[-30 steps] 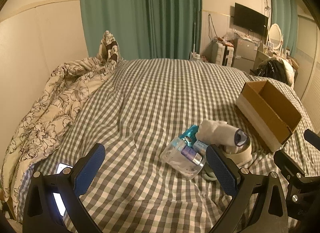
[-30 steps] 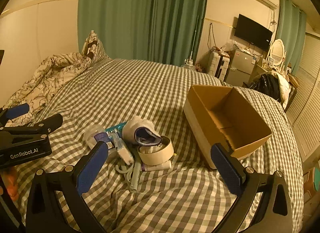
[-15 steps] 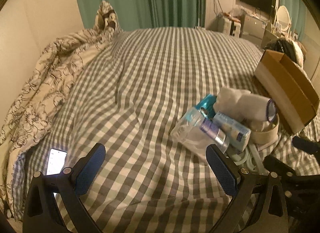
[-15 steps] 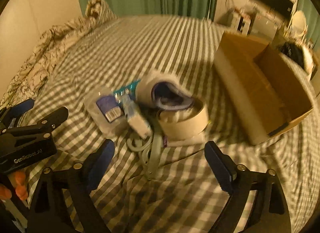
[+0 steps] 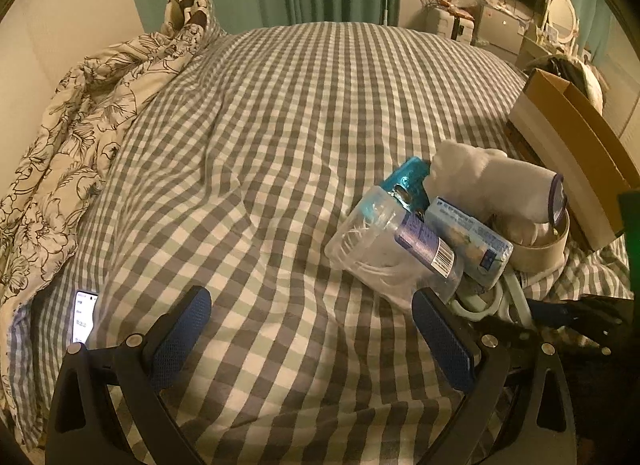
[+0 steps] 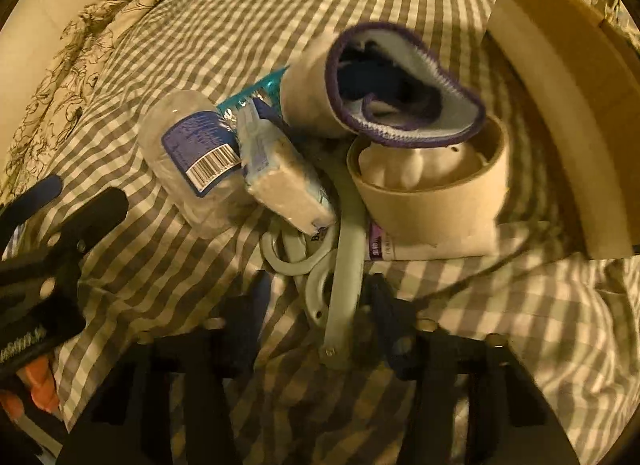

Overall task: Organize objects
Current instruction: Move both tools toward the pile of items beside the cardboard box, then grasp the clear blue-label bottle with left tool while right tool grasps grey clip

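Gingham bedcover [image 5: 280,169], grey and white, carries everything. At far left a lit phone [image 5: 82,315] lies by the crumpled floral duvet [image 5: 60,137], well apart from the pile. The left gripper [image 5: 312,339] hovers with its blue-padded fingers wide apart and nothing between them; the pile lies ahead and to its right, just past the right finger.

That pile, from its left edge: a clear plastic bottle with a blue barcode label [image 6: 192,169], a teal foil packet [image 6: 256,91] behind it, a pale wrapped tissue pack [image 6: 284,181] leaning across both, then a rolled cream cloth with a purple-stitched rim [image 6: 384,85] resting on a wide roll of beige tape [image 6: 432,193]. A white tube with a purple label [image 6: 420,251] pokes out under the tape.

Nearest the right gripper [image 6: 316,317] are pale grey-green scissors [image 6: 340,265]. Their long axis runs almost straight away from that gripper, loops towards the pile, pivot end close to the camera. The dark fingers stand either side of the blades, narrowed but, as far as the blur allows, not yet clamped; whether they touch the blades I cannot tell. The right gripper is clearly the nearer one, so the scissors look like its pick.

Further right stands the open brown cardboard box [image 6: 568,113], just beside the tape roll, the likely destination.
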Tool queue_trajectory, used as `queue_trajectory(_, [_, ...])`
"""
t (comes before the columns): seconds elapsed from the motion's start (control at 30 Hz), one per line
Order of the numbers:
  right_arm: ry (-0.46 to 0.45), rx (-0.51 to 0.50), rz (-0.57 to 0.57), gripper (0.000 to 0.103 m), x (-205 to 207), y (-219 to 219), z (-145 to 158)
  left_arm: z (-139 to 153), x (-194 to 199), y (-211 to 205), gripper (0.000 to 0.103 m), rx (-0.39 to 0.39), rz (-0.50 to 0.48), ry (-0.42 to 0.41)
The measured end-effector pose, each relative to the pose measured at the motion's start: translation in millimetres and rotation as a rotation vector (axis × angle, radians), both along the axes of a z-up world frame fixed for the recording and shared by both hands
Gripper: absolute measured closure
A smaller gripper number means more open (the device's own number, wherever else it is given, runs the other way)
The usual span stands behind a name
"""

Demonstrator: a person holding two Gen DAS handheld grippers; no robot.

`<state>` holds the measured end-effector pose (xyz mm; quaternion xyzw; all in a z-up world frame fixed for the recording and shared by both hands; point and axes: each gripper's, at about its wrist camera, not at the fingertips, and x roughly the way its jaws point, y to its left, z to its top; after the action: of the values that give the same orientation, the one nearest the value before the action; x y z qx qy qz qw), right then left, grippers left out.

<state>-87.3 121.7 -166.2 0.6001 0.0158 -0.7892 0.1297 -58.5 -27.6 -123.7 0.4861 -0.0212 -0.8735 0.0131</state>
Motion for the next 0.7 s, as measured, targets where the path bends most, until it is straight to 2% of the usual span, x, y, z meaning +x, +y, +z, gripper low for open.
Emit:
queue_trajectory(0.03, [-0.001,0.002,-0.002,0.077,-0.7,1.1,0.3,-0.6,0.0,-0.3,0.000,0.004,-0.004,-0.003])
queue_trajectory(0.13, [0.049,-0.007,-0.006,0.080,4.9,1.7,10.9,-0.8,0.5,0.1,0.000,0.014,-0.015,-0.008])
queue_trajectory(0.23, [0.174,0.007,-0.009,0.093,21.3,2.8,37.4,-0.7,1.1,3.0,0.000,0.016,-0.044,-0.011])
queue_trajectory(0.3, [0.251,0.017,-0.020,0.093,32.6,4.7,55.4,-1.1,0.9,6.1,0.000,0.016,-0.063,-0.014])
queue_trajectory(0.47, [0.367,-0.001,-0.068,0.094,43.9,22.9,90.7,-2.1,-3.1,17.2,0.000,-0.005,-0.119,-0.024])
queue_trajectory(0.57, [0.413,-0.002,-0.085,0.094,46.8,33.9,106.9,-3.5,-9.7,27.1,0.000,-0.017,-0.176,-0.037])
queue_trajectory(0.7, [0.424,-0.023,-0.105,0.094,48.2,50.3,114.7,-8.7,-20.3,42.8,0.000,-0.045,-0.269,-0.057])
